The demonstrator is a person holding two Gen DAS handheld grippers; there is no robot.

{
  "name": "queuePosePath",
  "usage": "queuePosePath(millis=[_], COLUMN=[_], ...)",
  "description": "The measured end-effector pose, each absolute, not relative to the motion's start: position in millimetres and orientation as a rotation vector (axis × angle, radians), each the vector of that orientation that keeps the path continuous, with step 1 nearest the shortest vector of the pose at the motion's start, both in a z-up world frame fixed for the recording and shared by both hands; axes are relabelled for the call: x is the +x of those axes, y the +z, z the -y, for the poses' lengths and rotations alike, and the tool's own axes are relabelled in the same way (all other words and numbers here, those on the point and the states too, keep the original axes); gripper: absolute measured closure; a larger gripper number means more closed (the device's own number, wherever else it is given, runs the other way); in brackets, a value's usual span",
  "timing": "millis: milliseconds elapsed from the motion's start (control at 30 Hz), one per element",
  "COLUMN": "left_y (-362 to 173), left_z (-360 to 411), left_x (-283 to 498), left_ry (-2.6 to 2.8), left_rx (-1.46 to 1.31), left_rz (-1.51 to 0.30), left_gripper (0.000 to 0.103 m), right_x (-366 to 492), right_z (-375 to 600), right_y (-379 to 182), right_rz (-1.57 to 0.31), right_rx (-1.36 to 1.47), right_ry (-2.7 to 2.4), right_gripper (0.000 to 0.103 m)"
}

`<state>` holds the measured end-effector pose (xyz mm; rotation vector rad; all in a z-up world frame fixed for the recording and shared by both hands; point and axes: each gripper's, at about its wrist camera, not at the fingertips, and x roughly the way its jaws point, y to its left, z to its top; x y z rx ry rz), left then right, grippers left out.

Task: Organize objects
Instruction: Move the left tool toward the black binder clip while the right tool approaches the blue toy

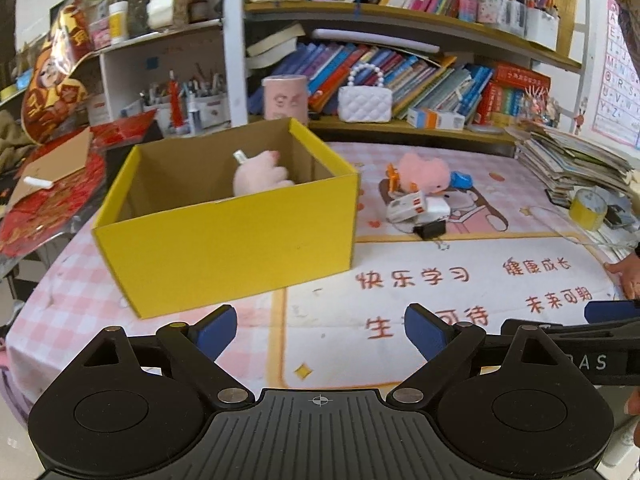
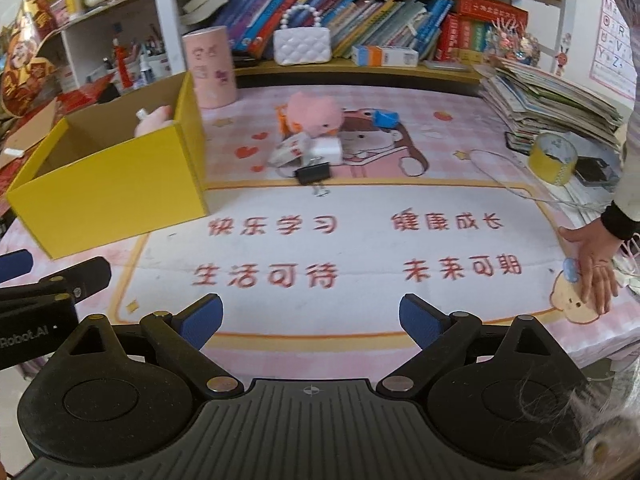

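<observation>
A yellow cardboard box [image 1: 224, 236] stands open on the desk mat, with a pale pink plush toy [image 1: 260, 178] inside; the box also shows in the right wrist view [image 2: 108, 196]. To its right lies a small pile: a pink plush [image 2: 316, 114], a white charger [image 2: 326, 148], a white and red packet [image 2: 290, 150], a black binder clip [image 2: 314, 174], a blue item [image 2: 385, 119] and an orange piece [image 1: 393, 178]. My left gripper [image 1: 320, 334] is open and empty, near the box's front. My right gripper [image 2: 310, 322] is open and empty over the mat's near edge.
A pink cylinder [image 2: 210, 66] stands behind the box. A stack of books [image 2: 548, 104] and a yellow tape roll [image 2: 554, 158] sit at the right. A person's hand [image 2: 592, 264] rests on the mat's right edge. Bookshelves [image 1: 400, 12] line the back.
</observation>
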<state>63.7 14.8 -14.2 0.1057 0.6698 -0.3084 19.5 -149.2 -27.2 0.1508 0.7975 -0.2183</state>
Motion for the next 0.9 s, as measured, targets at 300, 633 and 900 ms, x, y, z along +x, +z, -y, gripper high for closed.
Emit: queuePosePath(millis=[300,633,900], left_y=[-19,-26,-36], left_z=[30,84,124], left_x=[87,119,146], left_ry=[-0.314,-0.329,-0.321], left_rx=[0.12,0.134,0.133], left_rz=[-0.703,-0.723,-0.725], left_gripper=[0.01,0.01,0.018], right_x=[40,76,109], right_z=[194,251,291], right_y=[-32,-38,-30], right_rz=[-0.823,-0.838,-0.768], right_rx=[0.155,0.175,0.196], right_ry=[-0.233,-0.238,-0.22], right_gripper=[0.008,0.008,0.008])
